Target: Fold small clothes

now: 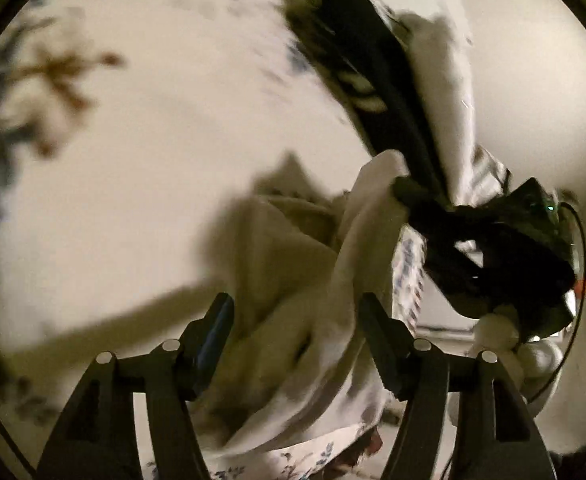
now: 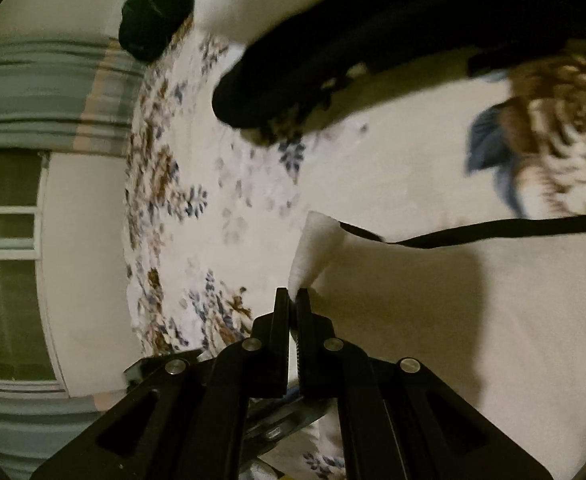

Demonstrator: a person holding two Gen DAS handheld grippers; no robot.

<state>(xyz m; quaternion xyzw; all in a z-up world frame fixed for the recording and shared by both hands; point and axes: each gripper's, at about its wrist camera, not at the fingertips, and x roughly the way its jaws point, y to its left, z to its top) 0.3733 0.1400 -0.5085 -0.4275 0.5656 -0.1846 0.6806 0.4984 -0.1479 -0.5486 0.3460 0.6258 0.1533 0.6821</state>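
1. Right gripper: black fingers pinched on a white cloth, soft and fuzzy, rising from the tips as a cone with a black-trimmed edge.
2. Left gripper: fingers spread wide, with loose cream folds of the same cloth lying between them, not clamped.
3. Further right in the left view: cloth corner gathered at the right gripper, blurred.
4. Underneath: bedsheet, pale with blue and brown floral print, smooth.
5. Above, near the sheet's edge: dark green garment, crumpled.
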